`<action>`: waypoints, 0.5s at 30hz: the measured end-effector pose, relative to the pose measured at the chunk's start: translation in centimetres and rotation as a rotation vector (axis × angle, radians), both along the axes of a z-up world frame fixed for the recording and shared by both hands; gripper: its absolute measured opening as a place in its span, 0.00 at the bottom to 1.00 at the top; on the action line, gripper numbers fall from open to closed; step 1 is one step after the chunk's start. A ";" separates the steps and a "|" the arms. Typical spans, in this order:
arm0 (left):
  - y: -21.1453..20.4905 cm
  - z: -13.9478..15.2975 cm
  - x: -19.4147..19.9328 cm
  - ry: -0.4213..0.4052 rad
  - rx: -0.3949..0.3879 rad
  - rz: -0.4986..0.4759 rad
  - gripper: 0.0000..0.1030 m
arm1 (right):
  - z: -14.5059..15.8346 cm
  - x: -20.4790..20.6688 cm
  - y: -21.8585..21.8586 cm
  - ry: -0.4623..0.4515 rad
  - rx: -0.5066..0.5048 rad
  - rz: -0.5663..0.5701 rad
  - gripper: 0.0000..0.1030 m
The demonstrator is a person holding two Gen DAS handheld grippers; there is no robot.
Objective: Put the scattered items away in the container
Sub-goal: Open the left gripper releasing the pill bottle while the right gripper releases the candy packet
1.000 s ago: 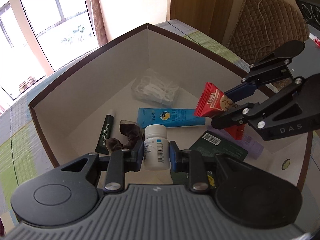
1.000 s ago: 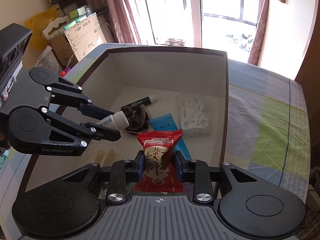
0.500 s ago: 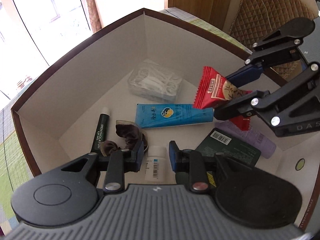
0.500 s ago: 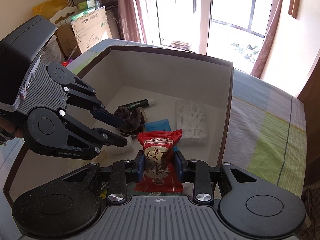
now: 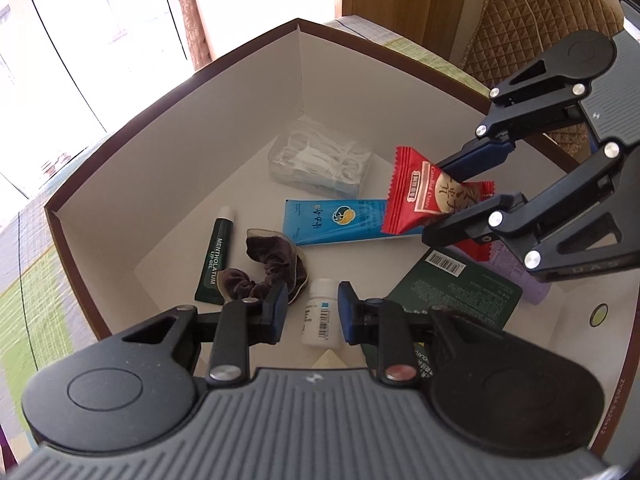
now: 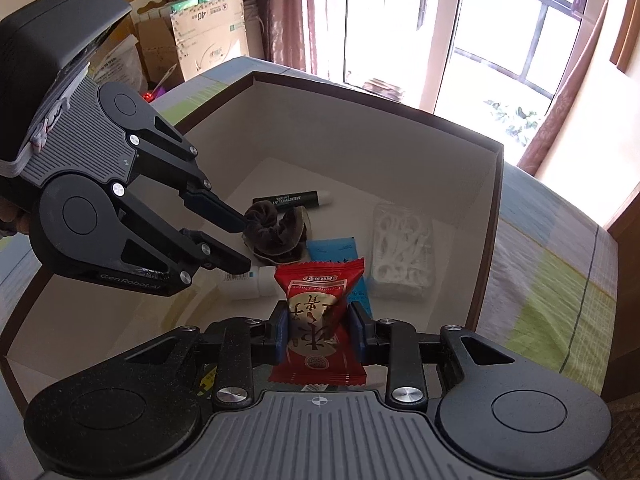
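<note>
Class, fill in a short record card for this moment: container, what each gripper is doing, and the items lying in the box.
container: open brown-rimmed box, white inside
left gripper: open, white pill bottle lying on the box floor between its fingers
right gripper: shut on red snack packet, held above the box floor
lying in box: green lip gel tube, brown scrunchie, blue tube, pack of floss picks, dark green packet, purple item partly hidden

Glossy red foil-like candy wrapper; velvety brown scrunchie; matt white card box; smooth, probably plastic, white bottle.
</note>
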State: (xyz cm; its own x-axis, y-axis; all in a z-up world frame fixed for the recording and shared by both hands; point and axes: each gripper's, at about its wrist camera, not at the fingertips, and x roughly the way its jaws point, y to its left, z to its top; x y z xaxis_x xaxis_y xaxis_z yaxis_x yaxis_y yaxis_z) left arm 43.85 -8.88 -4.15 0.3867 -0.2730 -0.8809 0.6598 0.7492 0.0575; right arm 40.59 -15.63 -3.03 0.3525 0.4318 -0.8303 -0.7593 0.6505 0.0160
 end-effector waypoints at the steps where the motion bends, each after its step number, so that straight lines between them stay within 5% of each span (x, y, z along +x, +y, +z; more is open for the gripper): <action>1: 0.1 0.1 0.0 -0.003 0.001 0.003 0.22 | -0.1 0.0 0.1 0.001 -0.002 0.005 0.33; 15: 1.1 1.0 0.4 -0.041 0.016 0.040 0.22 | -1.2 0.0 2.2 -0.072 -0.028 0.068 0.33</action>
State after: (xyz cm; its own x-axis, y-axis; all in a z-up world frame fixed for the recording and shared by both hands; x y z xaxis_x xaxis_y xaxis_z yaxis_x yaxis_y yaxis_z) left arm 44.27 -7.78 -3.18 0.4329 -0.2424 -0.8682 0.6260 0.7739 0.0960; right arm 40.54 -13.39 -4.19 0.3828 0.4337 -0.8157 -0.7999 0.5973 -0.0578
